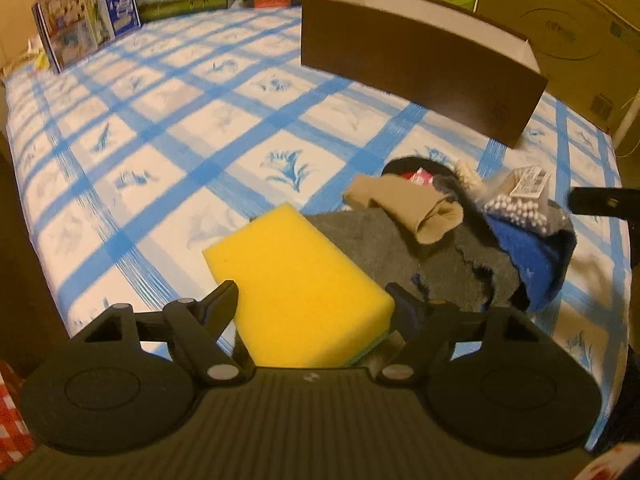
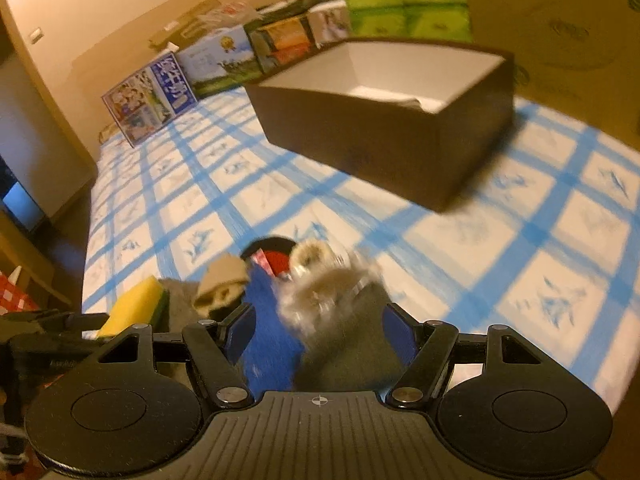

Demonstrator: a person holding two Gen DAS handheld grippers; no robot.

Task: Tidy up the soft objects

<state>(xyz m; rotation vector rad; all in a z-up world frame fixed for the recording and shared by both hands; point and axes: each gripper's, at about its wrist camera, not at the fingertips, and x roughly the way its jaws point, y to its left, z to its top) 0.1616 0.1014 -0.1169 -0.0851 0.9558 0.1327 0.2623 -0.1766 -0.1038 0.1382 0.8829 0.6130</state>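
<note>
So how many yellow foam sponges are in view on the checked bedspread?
1. The yellow foam sponge lies between the left gripper fingers, beside the grey cloth. The pile could hide others.

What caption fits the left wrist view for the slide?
Left gripper straddles a yellow sponge on the blue-checked cloth, beside a pile of soft items, dark brown box behind.

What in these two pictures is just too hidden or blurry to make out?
- Right wrist view: the fluffy grey-white bundle between the tongs is smeared by motion.
- Left wrist view: the dark brown open box hides its inside behind its own wall.
- Left wrist view: the yellow foam sponge has its near end hidden behind the tongs' body.
</note>
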